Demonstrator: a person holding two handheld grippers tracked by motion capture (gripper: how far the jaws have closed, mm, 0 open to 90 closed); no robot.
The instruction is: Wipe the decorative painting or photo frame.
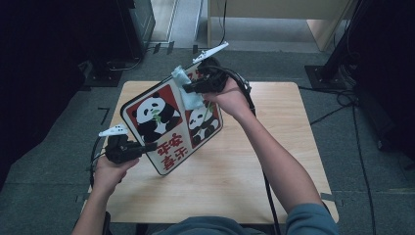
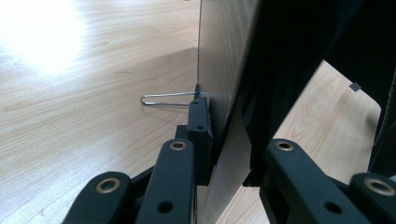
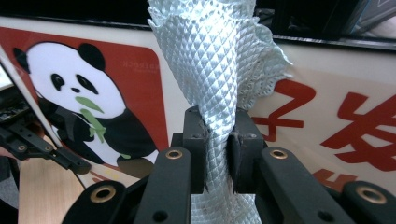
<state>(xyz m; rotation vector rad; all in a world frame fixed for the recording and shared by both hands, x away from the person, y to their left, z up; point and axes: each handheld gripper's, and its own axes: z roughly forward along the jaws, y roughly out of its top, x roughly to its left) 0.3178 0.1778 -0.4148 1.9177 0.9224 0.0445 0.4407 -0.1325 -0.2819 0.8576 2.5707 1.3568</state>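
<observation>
A board [image 1: 161, 122] printed with pandas and red characters stands tilted above the wooden table [image 1: 274, 147]. My left gripper [image 1: 149, 146] is shut on its lower left edge; in the left gripper view the board [image 2: 222, 56] shows edge-on between the jaws of the left gripper [image 2: 229, 140]. My right gripper [image 1: 188, 88] is up at the board's top part, shut on a white textured cloth [image 1: 193, 100] that lies against the printed face. In the right gripper view the cloth [image 3: 215, 56] is pinched in the right gripper [image 3: 218, 140], with the board [image 3: 327, 93] right behind it.
A thin wire loop [image 2: 163, 99] sticks out from the board's back, just over the tabletop. Dark equipment and cables [image 1: 342, 98] lie on the floor around the table. A pale wooden cabinet [image 1: 274, 14] stands beyond the far edge.
</observation>
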